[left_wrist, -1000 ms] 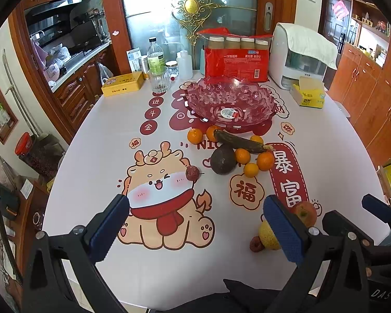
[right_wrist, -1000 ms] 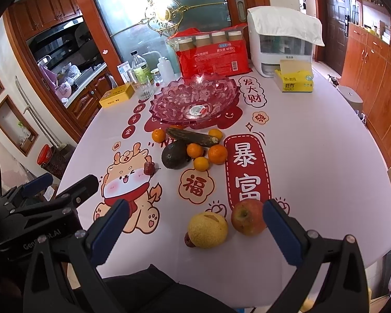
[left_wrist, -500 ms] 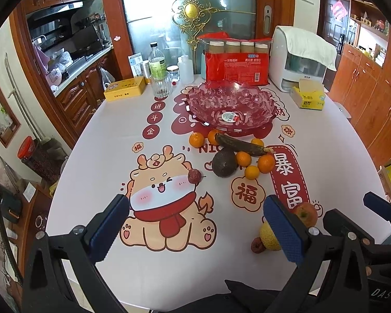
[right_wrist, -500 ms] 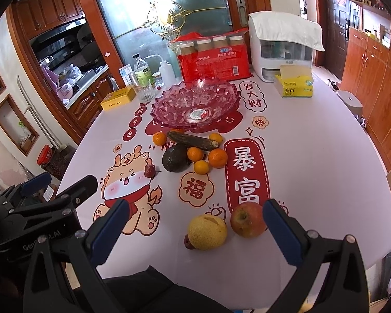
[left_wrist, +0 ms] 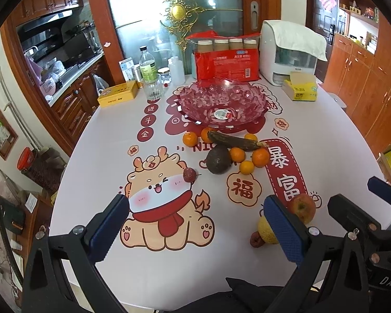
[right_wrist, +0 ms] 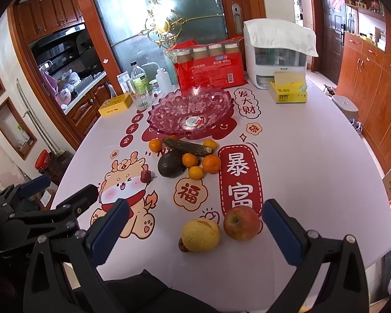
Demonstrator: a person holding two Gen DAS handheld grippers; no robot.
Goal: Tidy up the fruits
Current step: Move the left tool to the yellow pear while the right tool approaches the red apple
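A pink glass bowl (left_wrist: 223, 99) (right_wrist: 193, 108) stands empty at the table's far middle. In front of it lie a dark banana (left_wrist: 233, 140) (right_wrist: 186, 146), an avocado (left_wrist: 217, 159) (right_wrist: 170, 165) and several small oranges (left_wrist: 260, 157) (right_wrist: 211, 163). A small dark red fruit (left_wrist: 189, 174) (right_wrist: 145, 176) sits on the cartoon print. Near the front edge rest a red apple (right_wrist: 242, 223) (left_wrist: 303, 207), a yellow pear (right_wrist: 200, 235) and a small brown fruit (left_wrist: 255, 240). My left gripper (left_wrist: 195, 221) is open above the cartoon. My right gripper (right_wrist: 195, 232) is open, with the pear and apple between its fingers' lines.
At the back stand a red pack of cups (left_wrist: 225, 61), a white appliance (left_wrist: 289, 52), a yellow tissue box (left_wrist: 301, 87), a yellow tin (left_wrist: 118, 94), bottles and a glass (left_wrist: 151, 88). Wooden cabinets (right_wrist: 372, 83) line the right.
Both views have shifted slightly; the fruits sit a little lower and closer in each frame. Both grippers stay open and nothing on the table has moved.
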